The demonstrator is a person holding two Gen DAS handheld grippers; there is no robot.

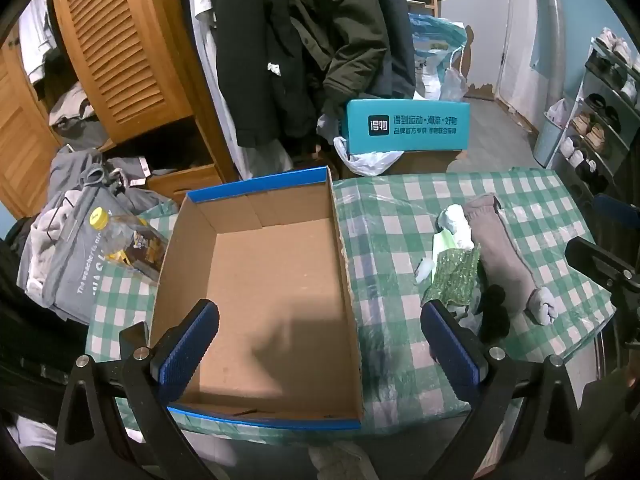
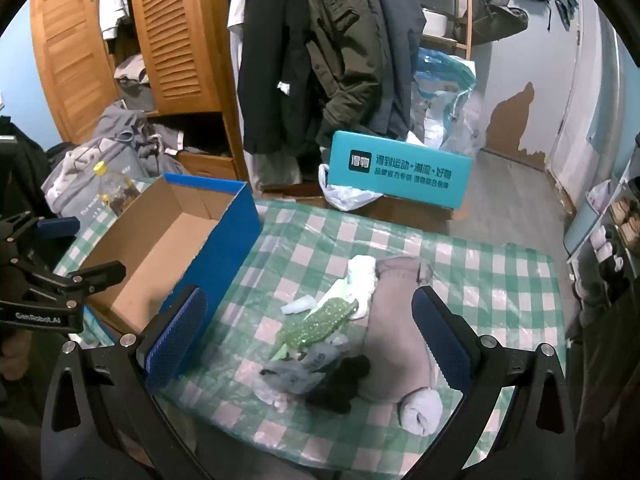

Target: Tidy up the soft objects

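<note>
1. Nearest the lens in both views are the claws themselves. The left claw (image 1: pixel 320 344) hangs over the box with its blue pads wide apart and nothing between them. The right claw (image 2: pixel 308 336) is the same deal, spread wide and empty, hovering above the pile at lower centre of its frame.
2. Biggest thing: the surface (image 1: pixel 400 216) with the green checked cloth, running across the middle of both views.
3. Next, the open cardboard box (image 1: pixel 260 276) with the blue rim, centre-left in the left view, upper left of the pile in the right view. It's bare inside, so I'd say nothing has been sorted yet and the whole job is still ahead.
4. The long brown-grey sock (image 2: pixel 396 320) is the largest soft item. Its long axis runs from upper centre down toward lower right in the right view, with a pale rolled bundle (image 2: pixel 420 410) touching its lower end.
5. The green bubble-wrap piece (image 2: pixel 320 322) lies diagonally, lower left to upper right, just left of the sock.
6. A white wad (image 2: pixel 362 276) sits at the sock's upper end.
7. A black bit (image 2: pixel 340 384) and a greyish crumpled piece (image 2: pixel 296 368) touch at the bottom of the pile. All of it is well apart from the box.
</note>
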